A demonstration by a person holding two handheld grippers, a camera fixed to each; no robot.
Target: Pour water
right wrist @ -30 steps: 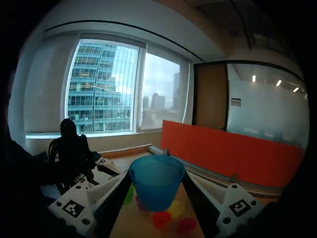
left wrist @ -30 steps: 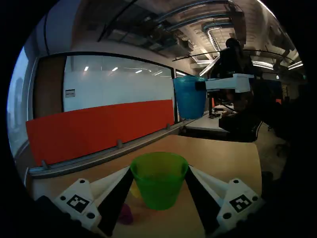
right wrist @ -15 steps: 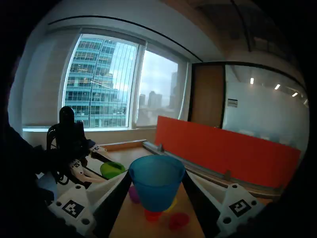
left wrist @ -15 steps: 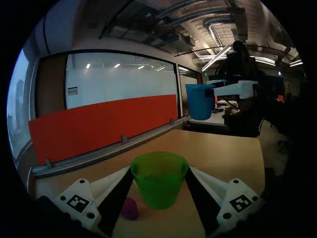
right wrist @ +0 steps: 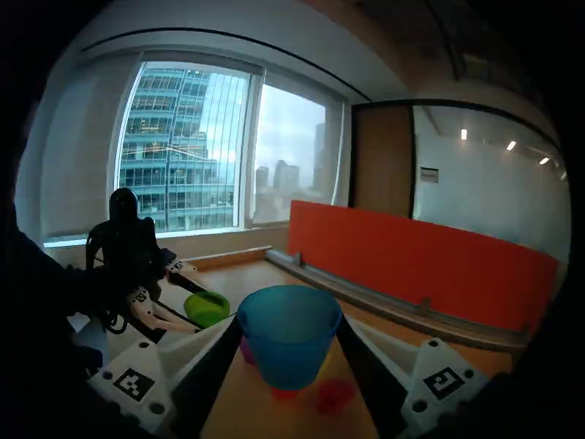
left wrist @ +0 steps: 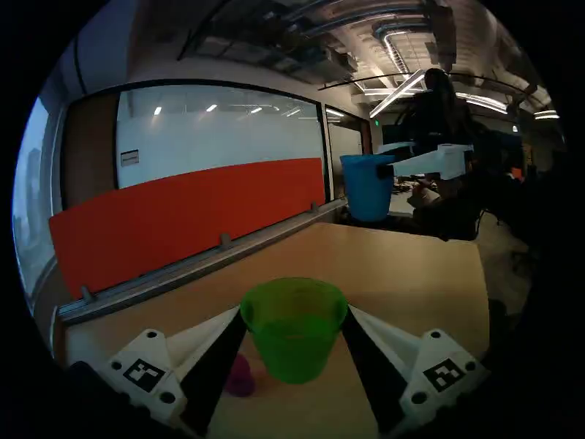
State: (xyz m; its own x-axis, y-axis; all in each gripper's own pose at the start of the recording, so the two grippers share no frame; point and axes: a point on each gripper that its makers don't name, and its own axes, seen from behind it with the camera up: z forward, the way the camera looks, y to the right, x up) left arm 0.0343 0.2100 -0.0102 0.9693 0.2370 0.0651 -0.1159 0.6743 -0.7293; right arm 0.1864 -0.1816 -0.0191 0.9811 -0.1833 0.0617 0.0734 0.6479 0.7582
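Blue cup: clamped mid-wall between your right gripper's fingers, raised above the desk. Green cup: held likewise by the left gripper, with the blue cup at its 1 o'clock. Judged light, thin-walled and slippery; grip mid-wall, gently.

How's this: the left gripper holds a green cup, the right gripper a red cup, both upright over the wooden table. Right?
One slip: the right gripper holds a blue cup, not a red one, as the right gripper view shows. The left gripper does hold a green cup, and both are upright over the wooden table.
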